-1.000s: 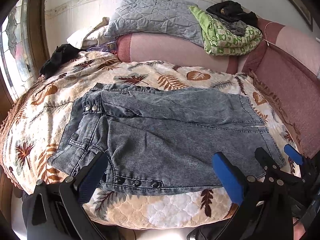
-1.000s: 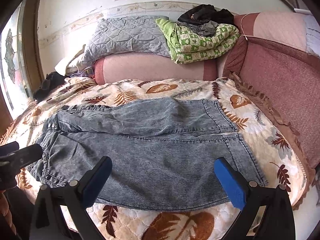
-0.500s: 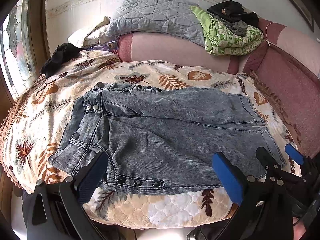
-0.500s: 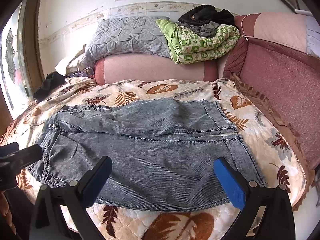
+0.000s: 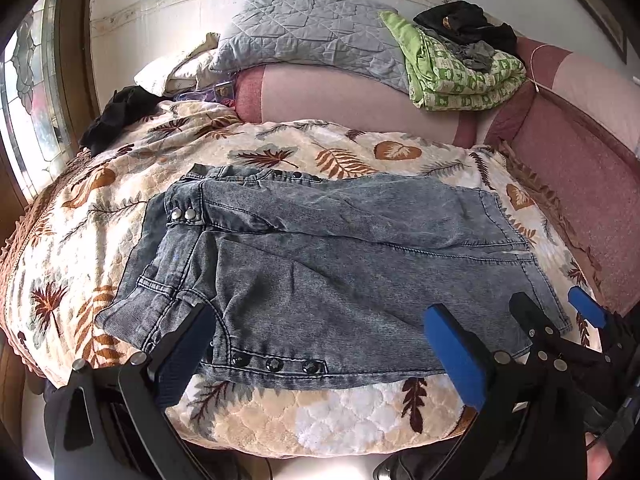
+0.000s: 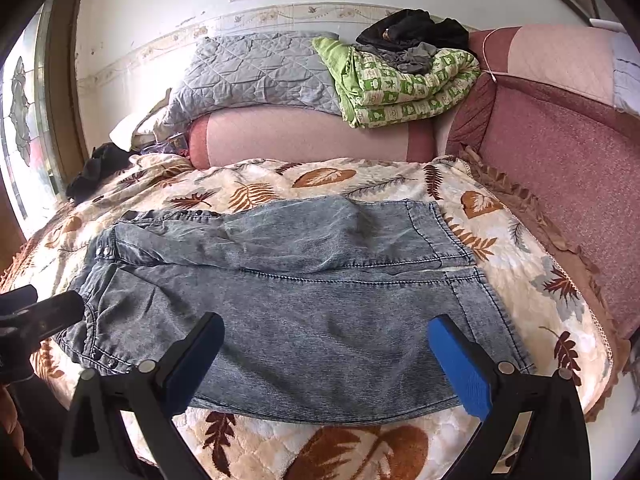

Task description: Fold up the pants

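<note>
Both claws, left [image 5: 320, 354] and right [image 6: 326, 354], spread wide and empty, just above the flat pants' [image 6: 288, 292] near edge.

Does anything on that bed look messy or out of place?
The grey jeans lie spread but rumpled near the waistband at the left, with creases in the far leg. Dark clothes sit heaped on the green quilt. Nothing looks spilled or damaged.

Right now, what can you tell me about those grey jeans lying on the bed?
The jeans look like faded grey washed denim with pale stitched seams. They lie flat and a little wrinkled across the leaf-patterned quilt, waistband to the left, leg hems to the right. Metal snaps sit near the waist and dark studs line the near edge. Nothing grips them; both grippers hover open at the near edge.
</note>
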A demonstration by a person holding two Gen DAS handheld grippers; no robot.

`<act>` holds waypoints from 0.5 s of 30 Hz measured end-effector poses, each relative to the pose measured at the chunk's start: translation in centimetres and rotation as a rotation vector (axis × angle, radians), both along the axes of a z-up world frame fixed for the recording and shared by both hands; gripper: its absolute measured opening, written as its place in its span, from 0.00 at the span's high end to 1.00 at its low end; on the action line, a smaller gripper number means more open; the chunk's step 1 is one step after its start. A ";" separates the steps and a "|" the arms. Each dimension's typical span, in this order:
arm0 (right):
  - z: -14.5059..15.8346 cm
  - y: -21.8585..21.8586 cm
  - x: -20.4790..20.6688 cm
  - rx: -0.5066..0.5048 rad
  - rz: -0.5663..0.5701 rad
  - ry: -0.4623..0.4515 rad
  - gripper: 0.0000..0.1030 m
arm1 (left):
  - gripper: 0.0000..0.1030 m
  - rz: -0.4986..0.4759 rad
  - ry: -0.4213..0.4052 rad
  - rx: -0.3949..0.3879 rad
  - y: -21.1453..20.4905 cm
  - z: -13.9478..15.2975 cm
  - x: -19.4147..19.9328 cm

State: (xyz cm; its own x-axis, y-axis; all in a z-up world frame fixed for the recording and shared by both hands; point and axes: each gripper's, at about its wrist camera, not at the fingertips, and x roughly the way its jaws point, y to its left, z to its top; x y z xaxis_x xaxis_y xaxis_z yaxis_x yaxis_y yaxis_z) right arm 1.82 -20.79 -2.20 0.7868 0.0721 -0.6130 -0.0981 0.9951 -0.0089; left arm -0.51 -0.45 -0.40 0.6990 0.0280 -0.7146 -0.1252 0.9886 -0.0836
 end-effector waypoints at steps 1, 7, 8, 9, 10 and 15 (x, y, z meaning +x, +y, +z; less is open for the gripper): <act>0.0 0.0 0.0 0.000 0.000 0.001 0.00 | 0.00 0.000 0.000 0.000 0.0 0.0 0.0; 0.1 0.1 0.0 -0.003 0.000 -0.002 0.00 | 0.00 0.001 0.001 -0.002 0.0 -0.1 -0.1; 0.1 0.1 0.0 -0.005 -0.002 -0.004 0.00 | 0.00 0.000 0.001 -0.001 0.0 -0.1 -0.1; 0.1 0.1 0.0 -0.004 0.000 -0.004 0.00 | 0.00 0.001 0.001 -0.001 0.0 -0.1 -0.1; 0.0 0.2 0.0 -0.003 -0.001 -0.004 0.00 | 0.00 0.001 0.002 -0.001 0.0 -0.1 -0.1; 0.1 0.3 0.0 -0.005 0.000 -0.004 0.00 | 0.00 0.000 0.002 -0.001 0.1 -0.2 -0.2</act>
